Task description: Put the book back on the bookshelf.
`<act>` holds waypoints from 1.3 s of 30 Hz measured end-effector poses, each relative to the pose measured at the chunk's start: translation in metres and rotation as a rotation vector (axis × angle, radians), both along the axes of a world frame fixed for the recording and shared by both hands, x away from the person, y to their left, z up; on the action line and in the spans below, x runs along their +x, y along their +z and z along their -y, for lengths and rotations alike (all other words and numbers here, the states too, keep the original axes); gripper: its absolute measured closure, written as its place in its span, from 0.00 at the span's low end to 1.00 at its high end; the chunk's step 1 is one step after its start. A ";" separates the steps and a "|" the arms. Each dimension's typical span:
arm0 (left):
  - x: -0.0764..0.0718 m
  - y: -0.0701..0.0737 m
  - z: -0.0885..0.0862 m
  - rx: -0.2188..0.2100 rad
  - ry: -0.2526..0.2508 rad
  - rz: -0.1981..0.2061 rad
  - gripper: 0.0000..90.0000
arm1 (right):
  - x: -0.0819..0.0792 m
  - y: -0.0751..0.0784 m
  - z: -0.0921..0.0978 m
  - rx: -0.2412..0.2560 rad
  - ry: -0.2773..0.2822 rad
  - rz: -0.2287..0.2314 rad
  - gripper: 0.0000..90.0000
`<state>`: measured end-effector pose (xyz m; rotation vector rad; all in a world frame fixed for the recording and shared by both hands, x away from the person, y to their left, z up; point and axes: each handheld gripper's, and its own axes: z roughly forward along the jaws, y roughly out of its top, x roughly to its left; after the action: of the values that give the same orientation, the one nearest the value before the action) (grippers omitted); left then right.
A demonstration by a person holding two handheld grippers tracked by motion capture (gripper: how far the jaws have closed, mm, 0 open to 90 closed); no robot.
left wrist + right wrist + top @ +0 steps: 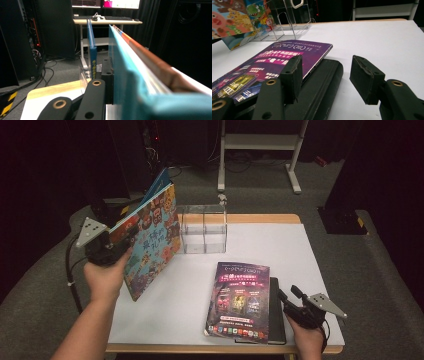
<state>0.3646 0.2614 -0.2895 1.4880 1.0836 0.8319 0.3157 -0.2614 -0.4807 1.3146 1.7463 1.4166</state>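
A person works at a white tabletop (280, 270) with a gripper in each hand. The left gripper (117, 245) is clamped on the edge of a colourful picture book (152, 237), holding it upright and tilted, its lower corner close to or resting on the tabletop at the left. Just beside the book, toward the back, stands a clear acrylic book holder (202, 230) with divided slots; a thin blue book (157, 185) rises behind the picture book (whether it already sits in a slot is hard to tell).

The right gripper (325, 77) rests low at the front right, jaws parted and holding nothing, beside a purple magazine (240, 300) lying flat on a black notebook (276, 315).

The step in hand appears to be standing the picture book in the holder. To do it well, keep the clamp firm, bring the book vertical, line its bottom edge up with an empty slot, and lower it straight down. The holder looks light, so a sideways nudge could slide it; the free gripper could steady it.
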 end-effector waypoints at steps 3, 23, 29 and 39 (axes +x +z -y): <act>0.013 -0.003 0.012 0.032 0.028 0.012 0.91 | 0.000 0.000 0.001 0.008 0.000 0.001 0.47; 0.065 -0.039 0.036 0.034 0.127 0.051 0.90 | -0.001 0.001 0.002 0.035 0.014 0.008 0.49; 0.064 -0.051 0.037 0.031 0.134 0.051 0.90 | -0.001 0.001 0.002 0.037 0.017 0.008 0.49; 0.050 -0.062 0.037 0.026 0.129 0.044 0.90 | -0.001 0.001 0.000 0.035 0.023 0.004 0.49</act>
<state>0.4148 0.2243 -0.3512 1.4266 1.1489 0.9674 0.3144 -0.2617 -0.4800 1.3127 1.7466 1.4679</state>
